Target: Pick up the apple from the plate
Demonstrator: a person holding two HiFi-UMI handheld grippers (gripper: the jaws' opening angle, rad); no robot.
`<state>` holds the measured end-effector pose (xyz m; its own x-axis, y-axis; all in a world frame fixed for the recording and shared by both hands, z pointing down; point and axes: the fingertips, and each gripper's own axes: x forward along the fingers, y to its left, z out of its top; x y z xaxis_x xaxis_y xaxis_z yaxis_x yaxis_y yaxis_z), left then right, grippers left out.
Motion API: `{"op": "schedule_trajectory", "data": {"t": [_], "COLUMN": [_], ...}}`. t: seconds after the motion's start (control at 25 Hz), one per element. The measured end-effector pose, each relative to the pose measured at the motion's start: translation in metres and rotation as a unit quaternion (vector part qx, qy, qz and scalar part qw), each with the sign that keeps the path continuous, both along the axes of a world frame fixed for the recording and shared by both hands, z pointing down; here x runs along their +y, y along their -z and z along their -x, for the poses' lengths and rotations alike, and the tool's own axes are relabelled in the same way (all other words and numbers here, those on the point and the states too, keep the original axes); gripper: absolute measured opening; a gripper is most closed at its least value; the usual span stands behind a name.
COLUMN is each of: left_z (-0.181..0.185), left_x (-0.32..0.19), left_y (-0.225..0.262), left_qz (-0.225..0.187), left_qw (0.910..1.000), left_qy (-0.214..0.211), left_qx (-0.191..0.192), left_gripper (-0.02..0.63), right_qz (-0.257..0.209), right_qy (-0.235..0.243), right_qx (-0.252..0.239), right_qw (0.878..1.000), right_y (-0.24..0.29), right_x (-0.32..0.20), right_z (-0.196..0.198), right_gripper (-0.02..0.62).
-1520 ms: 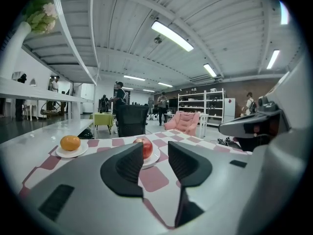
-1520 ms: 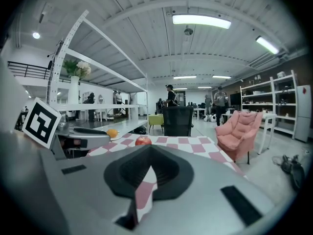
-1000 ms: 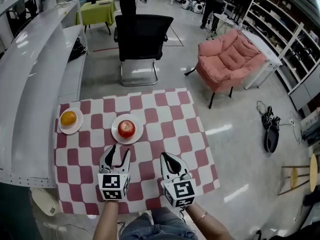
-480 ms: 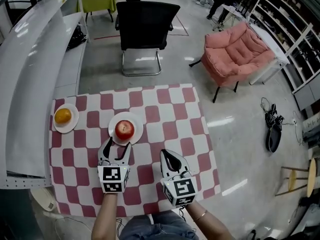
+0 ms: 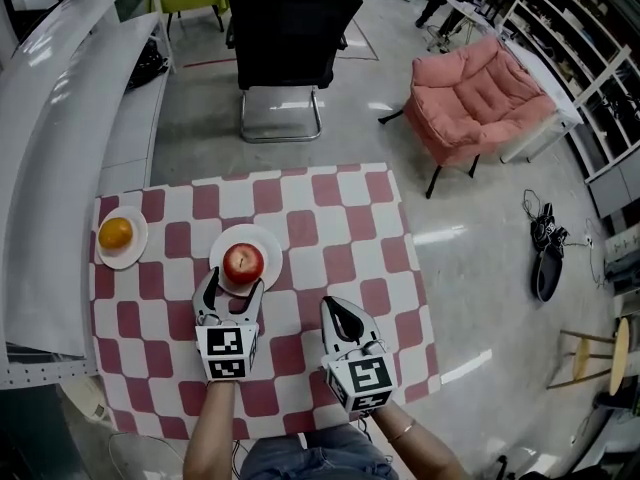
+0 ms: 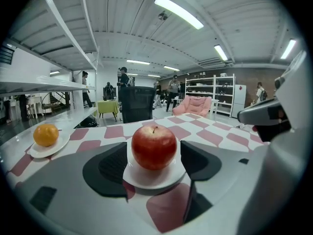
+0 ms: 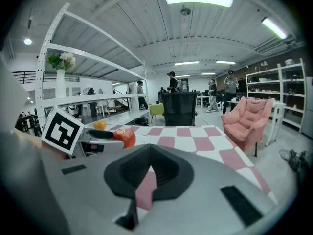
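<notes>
A red apple (image 5: 243, 263) sits on a small white plate (image 5: 270, 243) on the red-and-white checked table (image 5: 340, 218). My left gripper (image 5: 235, 285) is right at the plate's near edge. Its jaws are opening, with a fingertip on each side of the apple's near face, and the pads do not touch it. In the left gripper view the apple (image 6: 154, 147) stands upright on the plate (image 6: 154, 178), centred between the black pads (image 6: 110, 166). My right gripper (image 5: 340, 314) hovers over the table to the right, shut and empty. From the right gripper view the apple (image 7: 126, 137) lies to the left.
An orange (image 5: 115, 233) rests on a second white plate (image 5: 128, 256) at the table's left edge. A long white counter (image 5: 50, 158) runs along the left. A black office chair (image 5: 290, 28) and a pink armchair (image 5: 480, 93) stand beyond the table.
Both grippers moved forward toward the apple's plate. The left jaws spread wider and now flank the apple. The right gripper stayed shut.
</notes>
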<state>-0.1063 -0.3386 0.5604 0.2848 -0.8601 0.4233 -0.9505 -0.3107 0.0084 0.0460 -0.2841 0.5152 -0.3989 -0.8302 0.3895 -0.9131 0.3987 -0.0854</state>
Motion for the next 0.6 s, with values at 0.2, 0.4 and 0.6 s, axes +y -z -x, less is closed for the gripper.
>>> {"op": "schedule_trajectory", "data": {"t": [0.2, 0.4, 0.6], "left_z": [-0.006, -0.011, -0.012], "left_x": [-0.011, -0.022, -0.032], "left_y": [-0.001, -0.001, -0.002], "left_qz": [-0.002, -0.003, -0.006], "left_qw": [1.0, 0.9999, 0.9999], "left_qy": [-0.005, -0.008, -0.006], "left_qx": [-0.005, -0.012, -0.014], "left_gripper": [0.331, 0.334, 0.334], "right_qz": [0.005, 0.012, 0.017], "right_qy": [-0.002, -0.002, -0.004], "right_qx": [0.0, -0.001, 0.001], "right_qw": [1.0, 1.0, 1.0], "right_y": [-0.002, -0.006, -0.011], "right_x": [-0.005, -0.01, -0.015], "right_z": [-0.004, -0.008, -0.01], "right_gripper": [0.009, 0.009, 0.01]}}
